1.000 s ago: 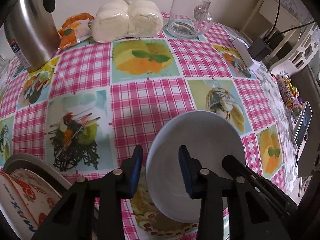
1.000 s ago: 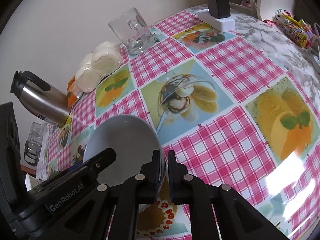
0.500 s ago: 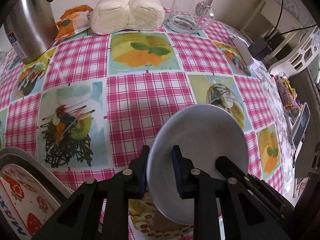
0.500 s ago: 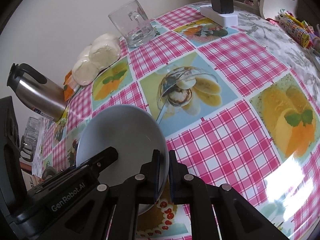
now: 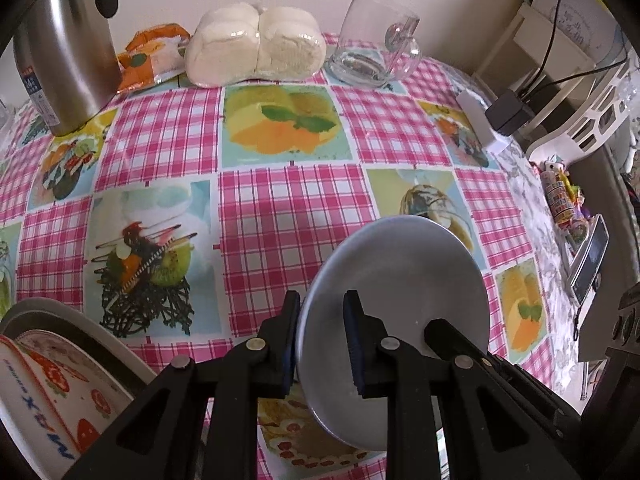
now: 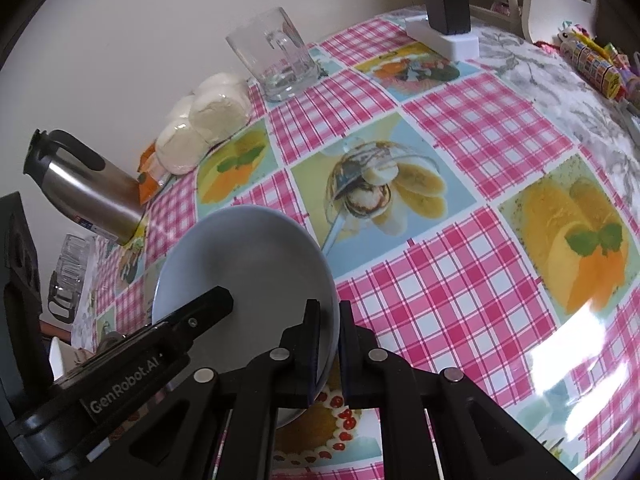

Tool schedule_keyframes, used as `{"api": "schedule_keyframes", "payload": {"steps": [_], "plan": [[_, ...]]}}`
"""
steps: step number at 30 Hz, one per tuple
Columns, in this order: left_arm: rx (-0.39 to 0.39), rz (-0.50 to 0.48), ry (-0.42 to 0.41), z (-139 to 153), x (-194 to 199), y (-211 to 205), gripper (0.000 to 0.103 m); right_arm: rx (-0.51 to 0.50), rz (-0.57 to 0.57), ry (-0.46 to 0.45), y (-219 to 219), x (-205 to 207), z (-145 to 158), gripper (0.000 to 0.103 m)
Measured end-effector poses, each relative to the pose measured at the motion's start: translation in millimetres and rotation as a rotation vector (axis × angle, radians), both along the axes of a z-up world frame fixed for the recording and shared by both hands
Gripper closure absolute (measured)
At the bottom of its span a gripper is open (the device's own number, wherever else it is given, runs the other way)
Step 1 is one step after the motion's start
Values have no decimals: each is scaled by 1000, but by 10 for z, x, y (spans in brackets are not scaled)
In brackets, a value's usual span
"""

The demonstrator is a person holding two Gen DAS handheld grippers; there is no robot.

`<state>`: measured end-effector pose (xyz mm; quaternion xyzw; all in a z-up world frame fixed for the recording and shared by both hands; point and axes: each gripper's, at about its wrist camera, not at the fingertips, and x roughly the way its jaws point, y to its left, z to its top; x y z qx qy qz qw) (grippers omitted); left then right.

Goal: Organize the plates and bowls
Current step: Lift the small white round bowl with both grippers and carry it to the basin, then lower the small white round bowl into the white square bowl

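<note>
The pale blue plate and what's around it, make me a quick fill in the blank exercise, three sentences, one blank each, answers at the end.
1. The pale blue plate is gripped at its rim by ____ grippers at once.
2. Against the wall, the clear glass mug stands ____, with its open mouth facing up.
3. The wrapped white buns lie between the orange snack packet and the ____.

Missing words: two; upright; glass mug

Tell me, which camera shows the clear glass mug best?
The right wrist view: the glass mug stands large against the plain wall, its handle facing the camera. The left wrist view shows the same mug at the table's far edge, handle to the right.
</note>
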<state>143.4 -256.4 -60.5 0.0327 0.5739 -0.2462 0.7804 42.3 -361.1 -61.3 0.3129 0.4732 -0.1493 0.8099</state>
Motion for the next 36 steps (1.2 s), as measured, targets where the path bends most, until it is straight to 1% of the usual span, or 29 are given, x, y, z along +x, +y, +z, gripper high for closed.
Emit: {"api": "schedule_keyframes", "payload": {"steps": [3, 17, 22, 29, 36], "plan": [[-22, 1, -20, 127, -19, 17, 80, 0, -3, -19, 0, -17, 93, 94], [-90, -9, -159, 858, -140, 189, 80, -68, 0, -167, 163, -113, 852, 93], [-117, 8, -173, 985, -142, 316, 80, -62, 10, -198, 254, -109, 1002, 93], [-145, 48, -188, 1137, -120, 587, 80, -90, 52, -225, 512, -36, 1196, 93], [-166, 99, -203, 1260, -95, 933, 80, -89, 97, -249, 785, 82, 1279, 93]]}}
